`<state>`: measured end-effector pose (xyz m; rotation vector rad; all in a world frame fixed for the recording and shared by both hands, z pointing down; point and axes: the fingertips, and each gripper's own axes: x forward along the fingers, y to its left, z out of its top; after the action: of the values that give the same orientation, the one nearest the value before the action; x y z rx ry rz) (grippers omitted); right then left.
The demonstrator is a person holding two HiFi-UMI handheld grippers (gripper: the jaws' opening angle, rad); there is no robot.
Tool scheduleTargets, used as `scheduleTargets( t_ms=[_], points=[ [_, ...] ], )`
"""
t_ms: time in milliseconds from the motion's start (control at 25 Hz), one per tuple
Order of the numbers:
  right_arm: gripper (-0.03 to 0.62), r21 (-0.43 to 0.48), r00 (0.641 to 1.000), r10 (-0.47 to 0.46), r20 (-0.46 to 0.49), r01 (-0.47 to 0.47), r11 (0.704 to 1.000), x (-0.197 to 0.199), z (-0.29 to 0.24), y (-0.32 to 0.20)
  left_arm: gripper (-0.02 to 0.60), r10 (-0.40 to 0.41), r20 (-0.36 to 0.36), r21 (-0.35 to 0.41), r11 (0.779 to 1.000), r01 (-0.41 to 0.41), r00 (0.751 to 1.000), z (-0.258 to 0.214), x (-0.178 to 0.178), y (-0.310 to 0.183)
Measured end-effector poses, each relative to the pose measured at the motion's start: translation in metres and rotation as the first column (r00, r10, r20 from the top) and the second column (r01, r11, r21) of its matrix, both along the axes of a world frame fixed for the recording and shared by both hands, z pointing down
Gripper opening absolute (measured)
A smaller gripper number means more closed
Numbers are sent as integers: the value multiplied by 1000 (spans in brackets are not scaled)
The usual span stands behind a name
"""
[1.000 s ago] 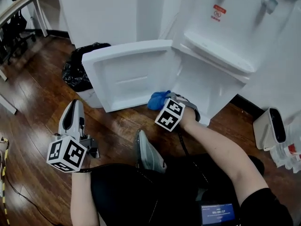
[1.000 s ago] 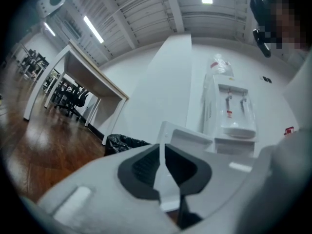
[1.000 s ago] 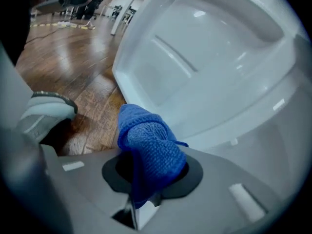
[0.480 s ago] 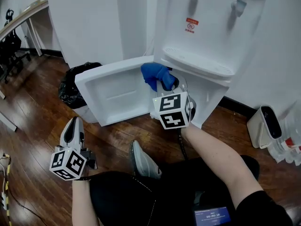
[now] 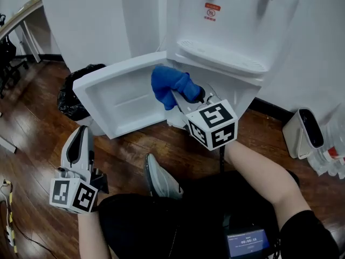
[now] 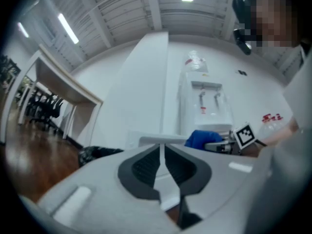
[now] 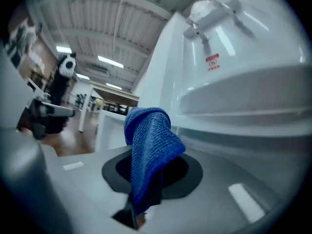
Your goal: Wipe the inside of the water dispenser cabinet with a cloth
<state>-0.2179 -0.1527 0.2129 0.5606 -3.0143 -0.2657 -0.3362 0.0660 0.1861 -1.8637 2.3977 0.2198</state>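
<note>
We held the blue cloth (image 5: 168,84) clenched in the jaws of the right gripper (image 5: 195,95), the left gripper (image 5: 81,137) closed empty, before the open cabinet (image 5: 243,99); reaching inside to wipe seemed next.

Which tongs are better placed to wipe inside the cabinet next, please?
Right, I'd say. The right tongs are shut on the blue cloth by the open cabinet door; the left tongs are shut, empty, low over the floor.

We see a dark wooden floor (image 5: 32,107) carrying the white water dispenser (image 5: 237,26), a black bag (image 5: 73,93) beside it, and a white container (image 5: 300,138) at the right.
</note>
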Motion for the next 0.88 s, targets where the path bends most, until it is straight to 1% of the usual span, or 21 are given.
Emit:
scheduleTargets(
  t_ms=[40,80,120,160,200,240,280,320,360,400,440,480,520,560,640,680,760,800,840,880],
  points=[
    [80,-73,996,-92,6,92,993,7,3,9,29,52,61,-2,999,-52,997,-13,20,-8],
    [80,-132,985,-172,11,171,976,16,5,19,29,115,110,-17,993,-113,987,-22,42,-18],
    [80,-177,972,-236,14,235,956,28,6,28,29,187,135,-44,982,-183,973,-27,63,-30],
    [80,-216,957,-288,17,285,934,41,7,36,29,269,128,-73,962,-262,955,-29,84,-43],
    [81,-254,943,-333,25,328,910,54,6,42,29,356,96,-99,933,-347,930,-28,105,-56],
    [81,-293,928,-372,38,366,883,68,5,46,34,440,53,-122,894,-431,897,-27,125,-69],
    [81,-333,913,-405,56,400,854,81,2,48,74,515,16,-147,849,-507,857,-23,143,-82],
    [81,-369,899,-432,77,428,825,93,0,49,139,578,-7,-180,802,-570,816,-19,161,-93],
    [81,-398,887,-452,95,450,799,103,-2,49,232,630,-15,-218,756,-617,777,-14,178,-104],
    [81,-417,878,-467,106,466,780,112,-2,49,334,671,-11,-257,715,-651,741,-9,194,-112],
    [81,-424,872,-478,105,474,772,118,-1,50,401,704,-2,-290,679,-675,710,-4,208,-119],
    [81,-420,869,-485,93,476,773,123,3,50,464,730,2,-314,649,-693,683,0,219,-126],
    [81,-408,868,-491,71,475,780,126,9,52,517,748,-4,-328,626,-708,663,4,229,-131],
    [81,-395,867,-496,44,471,789,128,17,53,547,761,-20,-335,606,-721,649,9,236,-137],
    [81,-383,859,-512,-7,470,795,128,34,58,563,770,-70,-349,577,-739,634,26,244,-146],
    [81,-387,851,-525,-25,476,790,128,41,62,563,768,-90,-363,567,-739,634,38,246,-149],
    [81,-398,827,-560,-51,498,771,126,53,71,561,758,-108,-394,562,-728,644,62,244,-151],
    [83,-400,813,-579,-63,510,761,126,59,75,538,757,-113,-400,558,-727,643,72,241,-150],
    [81,-402,801,-594,-74,521,753,126,63,79,465,768,-117,-399,545,-738,630,79,241,-148],
    [83,-404,790,-608,-80,531,744,127,67,82,399,788,-118,-392,522,-758,604,84,242,-143]
  ],
)
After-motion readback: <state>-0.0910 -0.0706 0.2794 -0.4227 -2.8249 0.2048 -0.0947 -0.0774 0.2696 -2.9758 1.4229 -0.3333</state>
